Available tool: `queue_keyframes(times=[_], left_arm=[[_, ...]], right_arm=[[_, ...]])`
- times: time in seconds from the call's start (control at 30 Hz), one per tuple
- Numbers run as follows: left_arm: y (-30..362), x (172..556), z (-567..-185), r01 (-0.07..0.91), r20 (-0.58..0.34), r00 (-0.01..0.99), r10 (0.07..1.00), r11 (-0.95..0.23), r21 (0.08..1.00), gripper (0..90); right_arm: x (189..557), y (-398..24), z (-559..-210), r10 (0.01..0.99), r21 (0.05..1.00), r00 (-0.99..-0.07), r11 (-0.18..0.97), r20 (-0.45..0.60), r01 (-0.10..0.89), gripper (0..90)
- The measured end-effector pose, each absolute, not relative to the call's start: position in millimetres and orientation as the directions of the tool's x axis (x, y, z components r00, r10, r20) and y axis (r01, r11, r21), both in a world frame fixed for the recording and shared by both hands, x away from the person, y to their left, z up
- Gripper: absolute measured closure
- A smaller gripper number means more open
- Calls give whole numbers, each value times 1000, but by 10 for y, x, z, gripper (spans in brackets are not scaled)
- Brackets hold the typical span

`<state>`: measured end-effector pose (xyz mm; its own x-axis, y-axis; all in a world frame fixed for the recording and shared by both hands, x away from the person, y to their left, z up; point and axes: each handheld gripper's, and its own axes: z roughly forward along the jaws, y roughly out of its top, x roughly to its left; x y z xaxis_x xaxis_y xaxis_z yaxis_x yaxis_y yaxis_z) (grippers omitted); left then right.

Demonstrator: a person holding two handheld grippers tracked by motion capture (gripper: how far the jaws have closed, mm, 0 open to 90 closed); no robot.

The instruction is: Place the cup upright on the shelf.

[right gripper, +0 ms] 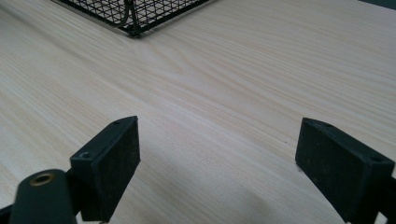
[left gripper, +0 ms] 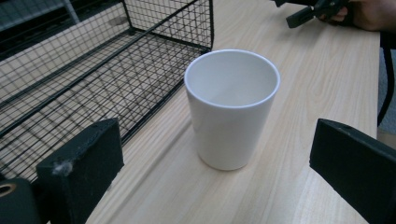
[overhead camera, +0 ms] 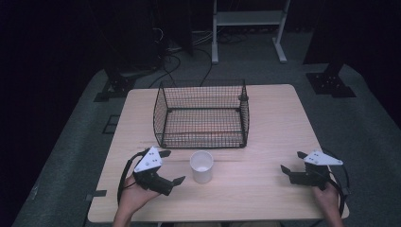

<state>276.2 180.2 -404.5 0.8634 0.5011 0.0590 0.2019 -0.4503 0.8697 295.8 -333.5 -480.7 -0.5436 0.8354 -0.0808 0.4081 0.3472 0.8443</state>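
- White and upright, the cup (overhead camera: 202, 166) stands on the tabletop (overhead camera: 269, 127) just in front of the wire basket (overhead camera: 202, 115), near its front wall but outside it.
- Judging by how things lie, the work looks barely begun: the cup is ungrasped, and nothing can be made out inside the basket beyond its mesh floor.
- What seems to be in hand is the approach of the left gripper (overhead camera: 171, 166) to the cup; taking hold, lifting and, probably, setting it into the basket are all left to do.
- In the left gripper view the cup (left gripper: 232, 108) sits ahead, between the lines of the two black jaws but beyond their tips, with the basket (left gripper: 93, 70) running along one side.
- The left gripper's jaws stand wide apart, wider than the cup, and touch neither the cup nor the basket; they hold nothing.
- The right gripper (overhead camera: 293, 161) hovers well apart from the cup, toward the right edge of the tabletop, held in the person's right hand (overhead camera: 327, 194).
- Its jaws are likewise spread wide with nothing between them; the right gripper view looks along them over bare wood toward a corner of the basket (right gripper: 133, 14).
- The left hand (overhead camera: 137, 196) grips its tool from below and behind.
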Motion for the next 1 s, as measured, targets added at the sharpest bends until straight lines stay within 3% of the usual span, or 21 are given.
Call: queue_keyframes(times=[1.0], left_arm=[[1393, 2929, -4149, 232, 39, 895, 443, -539, 810, 20]], right_arm=[[2950, -3338, -4805, 836, 849, -543, 340, -77, 404, 131]])
